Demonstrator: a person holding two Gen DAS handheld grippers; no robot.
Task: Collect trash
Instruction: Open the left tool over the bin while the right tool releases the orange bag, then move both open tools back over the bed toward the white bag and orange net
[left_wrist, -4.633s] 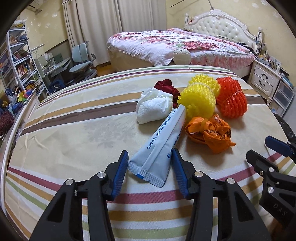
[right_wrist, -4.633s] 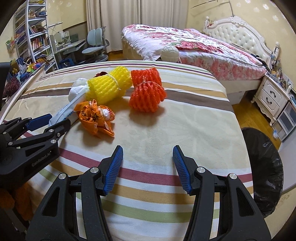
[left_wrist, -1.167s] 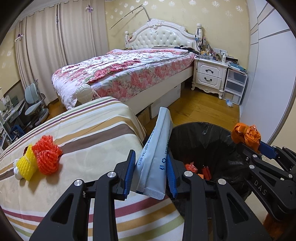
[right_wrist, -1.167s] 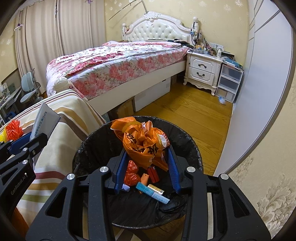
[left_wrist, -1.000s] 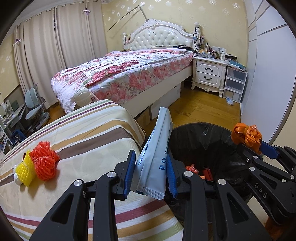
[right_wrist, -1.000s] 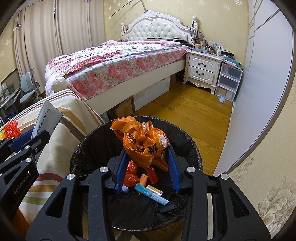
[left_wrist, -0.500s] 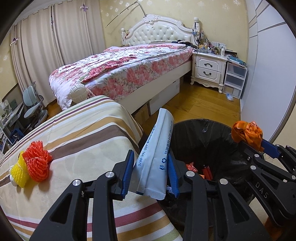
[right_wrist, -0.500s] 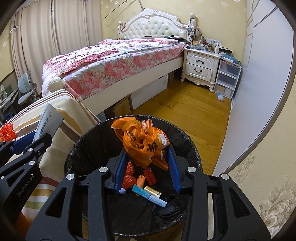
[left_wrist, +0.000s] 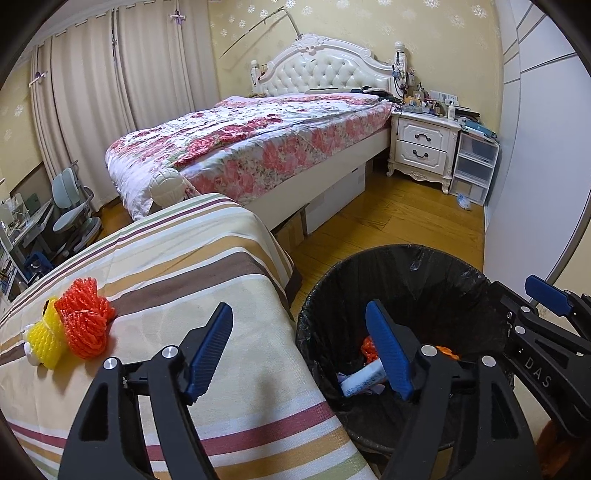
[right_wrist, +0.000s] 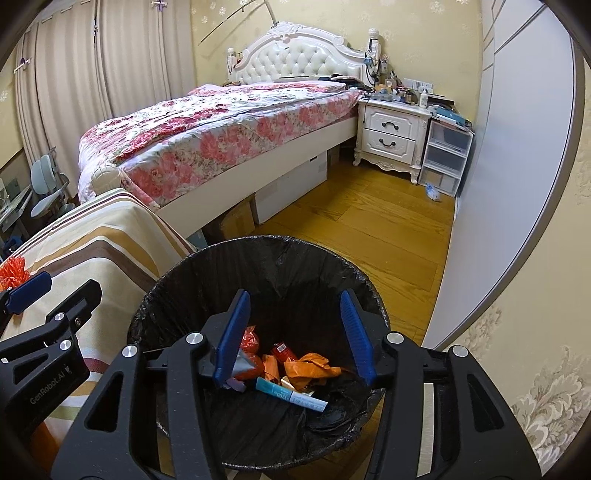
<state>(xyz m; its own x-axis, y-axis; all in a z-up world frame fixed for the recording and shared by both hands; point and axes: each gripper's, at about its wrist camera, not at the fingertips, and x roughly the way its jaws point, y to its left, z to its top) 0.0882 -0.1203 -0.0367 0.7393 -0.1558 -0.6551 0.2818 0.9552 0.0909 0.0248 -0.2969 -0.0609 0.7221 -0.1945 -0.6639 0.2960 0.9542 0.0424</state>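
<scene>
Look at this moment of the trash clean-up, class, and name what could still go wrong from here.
1. The left gripper, jaws opening and empty, hangs over the gap between the striped table and the bin; swinging back, it might knock the rim.
2. The orange net and yellow net lie far off at the table's left, so they could be missed.

Ahead of you stands a bed under a flowered cover — a white nightstand just beside it, pale curtains along the far wall.
</scene>
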